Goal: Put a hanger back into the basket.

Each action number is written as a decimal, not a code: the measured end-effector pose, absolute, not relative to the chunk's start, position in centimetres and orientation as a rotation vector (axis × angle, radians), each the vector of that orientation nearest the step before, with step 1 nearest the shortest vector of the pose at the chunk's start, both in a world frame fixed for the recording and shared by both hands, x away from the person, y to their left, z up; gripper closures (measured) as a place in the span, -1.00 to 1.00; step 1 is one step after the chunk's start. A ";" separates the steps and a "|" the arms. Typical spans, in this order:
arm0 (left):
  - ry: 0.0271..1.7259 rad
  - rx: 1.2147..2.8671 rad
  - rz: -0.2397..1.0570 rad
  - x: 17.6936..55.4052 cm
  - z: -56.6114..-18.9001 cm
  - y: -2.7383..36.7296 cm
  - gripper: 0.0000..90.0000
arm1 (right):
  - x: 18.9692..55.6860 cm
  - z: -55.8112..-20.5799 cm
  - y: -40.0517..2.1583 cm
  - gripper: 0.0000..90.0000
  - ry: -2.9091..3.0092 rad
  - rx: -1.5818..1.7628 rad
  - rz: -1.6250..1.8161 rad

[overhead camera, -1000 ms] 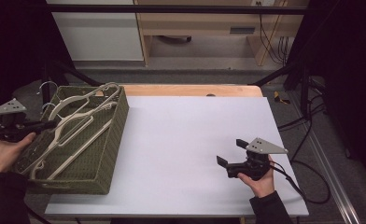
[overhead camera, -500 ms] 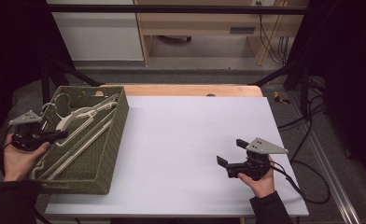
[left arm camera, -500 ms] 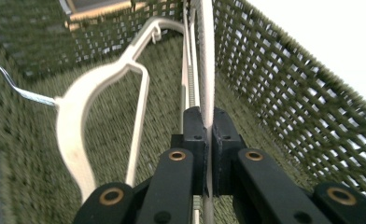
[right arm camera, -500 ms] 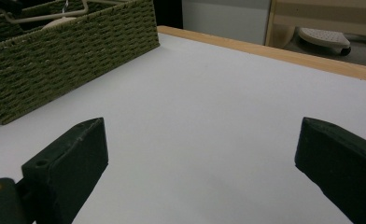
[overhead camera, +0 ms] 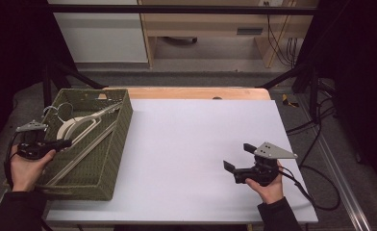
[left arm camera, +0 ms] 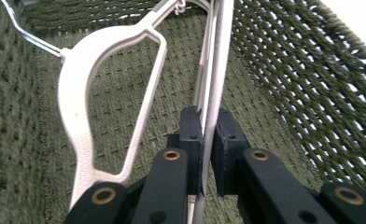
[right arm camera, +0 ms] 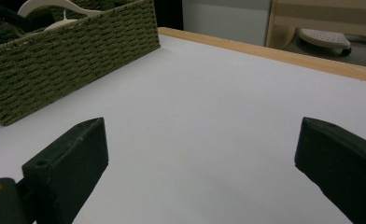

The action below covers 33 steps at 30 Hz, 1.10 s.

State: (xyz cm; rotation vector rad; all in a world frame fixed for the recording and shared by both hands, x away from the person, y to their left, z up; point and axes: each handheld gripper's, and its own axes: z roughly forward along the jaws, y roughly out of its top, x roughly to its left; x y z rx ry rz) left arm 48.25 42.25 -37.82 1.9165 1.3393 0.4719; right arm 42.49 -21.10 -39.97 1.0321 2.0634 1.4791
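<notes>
Green woven basket (overhead camera: 110, 159), white hangers (left arm camera: 111, 84) inside, left tongs (left arm camera: 208, 140) pinching one

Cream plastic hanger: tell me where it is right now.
The cream plastic hanger lies inside the green woven basket at the table's left in the high view, its bar clamped by the left gripper.

Rough woven basket (overhead camera: 110, 159), seemingly plastic hanger (left arm camera: 85, 88)

Wide-apart tongs (right arm camera: 202, 154) over white table (right arm camera: 218, 107)
</notes>
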 end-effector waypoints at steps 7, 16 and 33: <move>1.437 1.955 0.543 48.6 -38.1 42.4 0.80 | 42.5 -40.0 -21.0 -0.92 2.063 1.044 1.480; 1.569 1.973 0.542 49.3 -38.7 43.5 0.69 | 42.6 -40.1 -20.9 -0.92 2.064 1.042 1.479; 1.621 1.966 0.562 49.4 -39.1 44.0 0.17 | 42.6 -40.1 -20.9 -0.92 2.069 1.039 1.474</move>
